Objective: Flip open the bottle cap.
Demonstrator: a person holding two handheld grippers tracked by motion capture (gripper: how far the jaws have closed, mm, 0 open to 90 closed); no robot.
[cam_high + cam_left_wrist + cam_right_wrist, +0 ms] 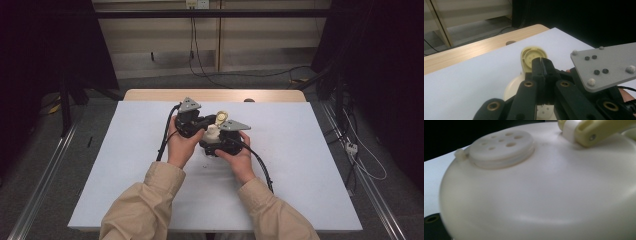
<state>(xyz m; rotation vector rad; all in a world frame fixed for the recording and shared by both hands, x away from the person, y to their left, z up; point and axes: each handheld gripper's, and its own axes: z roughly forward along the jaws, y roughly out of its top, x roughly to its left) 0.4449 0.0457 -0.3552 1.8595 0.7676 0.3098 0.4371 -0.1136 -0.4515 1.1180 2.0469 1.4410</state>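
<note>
White-covered table (125, 165), dark curtains behind. Cream container (212, 132) near table centre. Left gripper (200, 123) just left of container, jaws together on its yellow flip cap (530, 57). Right gripper (220, 142) against container's right; jaw state cannot be told. Perforated disc (501, 147) on container's domed top.

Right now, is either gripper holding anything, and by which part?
The left gripper is shut on the yellow flip-up lid of the cream container, at the lid's rim. The right gripper's hold on the body cannot be told.
</note>
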